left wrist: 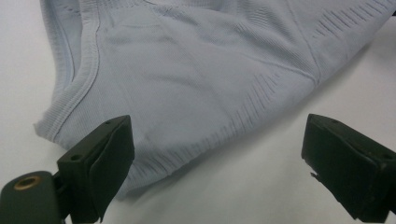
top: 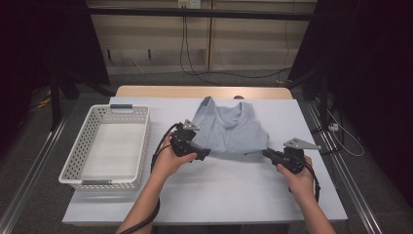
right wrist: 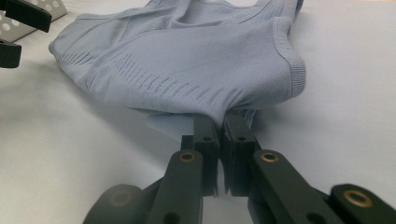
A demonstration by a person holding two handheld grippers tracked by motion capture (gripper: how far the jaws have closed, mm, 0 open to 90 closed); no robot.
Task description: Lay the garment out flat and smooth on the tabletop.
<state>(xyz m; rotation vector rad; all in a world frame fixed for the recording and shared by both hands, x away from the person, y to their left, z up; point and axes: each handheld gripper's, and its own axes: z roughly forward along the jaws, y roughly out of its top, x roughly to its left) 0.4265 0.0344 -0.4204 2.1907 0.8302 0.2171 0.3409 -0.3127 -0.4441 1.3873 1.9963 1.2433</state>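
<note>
Basket [top: 78,146] sitting at table's left, likely waiting for folded top. Left gripper [top: 197,155] hovering at top's [top: 231,129] near-left hem, jaws spread, lining up for grab. Top lying mid-table. Right gripper [top: 267,153] pinching near-right hem, pinning corner for fold.

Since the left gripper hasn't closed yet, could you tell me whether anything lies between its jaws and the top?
Nothing visible does. The left gripper is open at the near edge of the pale blue top, with bare table between. The right gripper already pinches its corner.
</note>
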